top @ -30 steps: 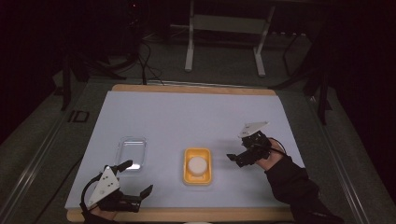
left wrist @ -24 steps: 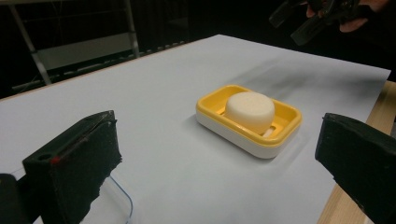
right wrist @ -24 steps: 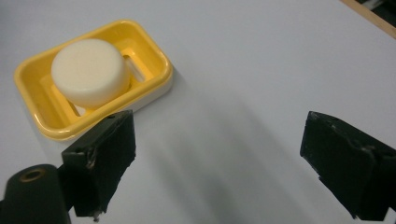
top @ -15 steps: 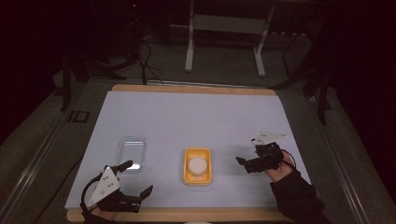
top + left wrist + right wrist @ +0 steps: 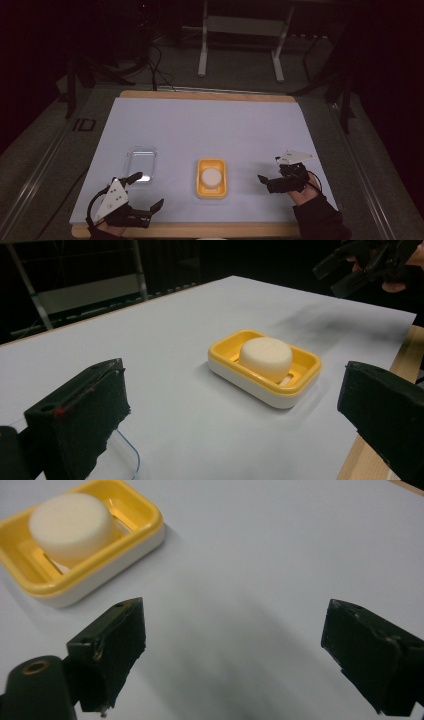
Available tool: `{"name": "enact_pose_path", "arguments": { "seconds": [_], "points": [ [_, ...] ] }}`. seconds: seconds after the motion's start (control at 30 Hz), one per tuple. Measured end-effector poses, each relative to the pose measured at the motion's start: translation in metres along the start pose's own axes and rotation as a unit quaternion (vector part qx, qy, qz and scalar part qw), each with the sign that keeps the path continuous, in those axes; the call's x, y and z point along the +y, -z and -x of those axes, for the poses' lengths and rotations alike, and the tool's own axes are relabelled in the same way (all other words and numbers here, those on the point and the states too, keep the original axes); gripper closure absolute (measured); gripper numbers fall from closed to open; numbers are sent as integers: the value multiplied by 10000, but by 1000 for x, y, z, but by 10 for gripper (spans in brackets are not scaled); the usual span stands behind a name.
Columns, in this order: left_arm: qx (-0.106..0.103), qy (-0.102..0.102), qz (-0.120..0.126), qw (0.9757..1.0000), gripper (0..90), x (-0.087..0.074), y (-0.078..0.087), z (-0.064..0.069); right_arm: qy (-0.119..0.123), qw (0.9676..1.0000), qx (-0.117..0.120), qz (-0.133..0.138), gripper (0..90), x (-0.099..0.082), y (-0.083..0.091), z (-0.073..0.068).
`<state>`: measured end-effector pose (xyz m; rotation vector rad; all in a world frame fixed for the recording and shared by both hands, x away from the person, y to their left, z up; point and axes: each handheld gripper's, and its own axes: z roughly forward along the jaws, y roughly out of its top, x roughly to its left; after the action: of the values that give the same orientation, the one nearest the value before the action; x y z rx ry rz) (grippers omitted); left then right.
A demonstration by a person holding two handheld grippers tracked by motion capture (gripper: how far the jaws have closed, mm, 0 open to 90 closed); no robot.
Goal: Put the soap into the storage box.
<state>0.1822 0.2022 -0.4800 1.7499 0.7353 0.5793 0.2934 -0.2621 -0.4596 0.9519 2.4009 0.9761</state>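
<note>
The right gripper [image 5: 268, 180] has drawn back from beside the dish toward the table's right near edge, while the left gripper [image 5: 146, 192] rests where it was at the near left corner. Both tools stand with jaws spread wide and empty. The round, matte off-white bar of soap [image 5: 211, 176] lies in the shallow yellow plastic soap dish with a white base [image 5: 200, 189], set on the pale sheet-covered wooden table [image 5: 210, 125] between the two grippers. A clear rectangular plastic lid [image 5: 141, 161] lies flat just left of the dish, in front of the left gripper.

Judged from this layout, the step in hand is probably fitting the lid over the dish. To do it well, the left gripper should pinch the lid by one long rim, since thin glossy plastic flexes and slips; the right gripper can steady the dish wall against sliding on the smooth sheet. The soap's domed top calls for lowering the lid level
</note>
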Motion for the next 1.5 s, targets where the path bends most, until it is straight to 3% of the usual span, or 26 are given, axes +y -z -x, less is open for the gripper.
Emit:
{"name": "enact_pose_path", "arguments": {
  "seconds": [0.27, 0.7, 1.2, 1.5],
  "points": [
    [-25, -11, -23, 10000, 1, 0, 0, 0, -57, 9999, 19, -118, 108, -15, 3, -4],
    [-49, -28, -54, 10000, 1, 0, -1, 1, -197, 9996, 35, 199, 107, -28, 14, -8],
    [-68, -33, -82, 9999, 1, -1, -2, 2, -229, 9991, -4, 370, 108, -28, 14, -6],
    [-74, -39, -91, 9999, 1, -1, -2, 2, -102, 9994, -13, 343, 108, -27, 12, -7]
  ]
}}
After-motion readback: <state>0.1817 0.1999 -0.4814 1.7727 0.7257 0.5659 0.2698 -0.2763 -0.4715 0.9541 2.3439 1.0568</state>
